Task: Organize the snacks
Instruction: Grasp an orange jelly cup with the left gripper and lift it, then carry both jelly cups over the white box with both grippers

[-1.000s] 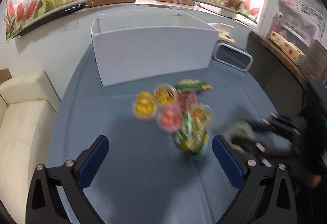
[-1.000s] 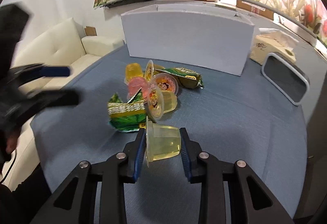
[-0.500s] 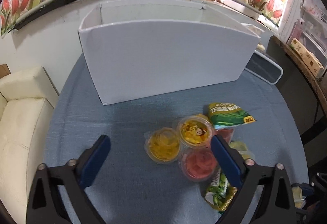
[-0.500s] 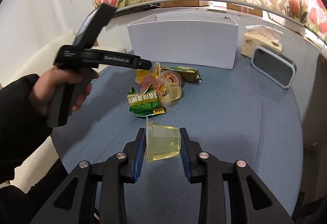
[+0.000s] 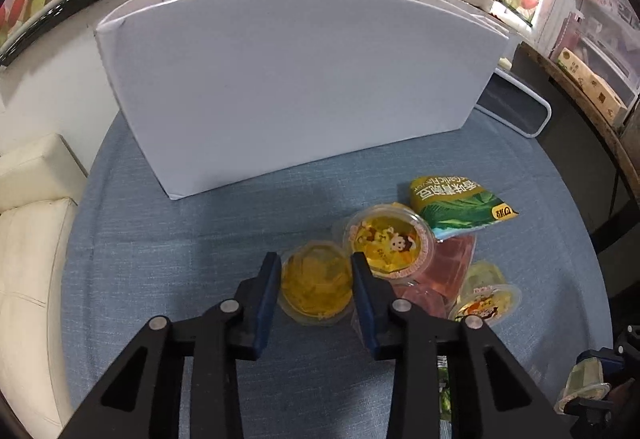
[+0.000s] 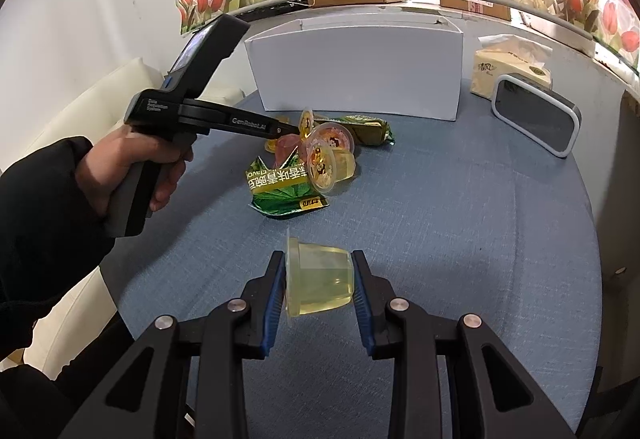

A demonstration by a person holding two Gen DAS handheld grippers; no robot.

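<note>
We see the left gripper (image 5: pixel 315 281) lowered over the snack pile on the blue tablecloth (image 5: pixel 168 251), its blue-padded fingers (image 5: pixel 267 289) set on either side of an orange-yellow jelly cup (image 5: pixel 316 289) that stands upside down, base toward the camera. The pads sit right at the cup's sides, though we cannot tell whether they actually press it. Just beside it, to the right, a second jelly cup with a cartoon lid (image 5: pixel 390 243) leans on a pink jelly cup (image 5: pixel 452 271), and a green snack packet (image 5: pixel 456 207) lies behind them. Another lidded cup (image 5: pixel 486 303) lies at the right edge of the pile.

The right gripper (image 6: pixel 319 281) is clamped on a pale yellow-green jelly cup (image 6: pixel 320 283), held on its side clear of the cloth (the sealed rim points left). It is well apart from the pile, where a torn green packet (image 6: pixel 286 187) lies nearest to it.

A white cardboard box (image 6: pixel 356 73) stands behind the pile. To its right are a tissue pack (image 6: pixel 508 69) and a white-framed mirror (image 6: pixel 536 115).
</note>
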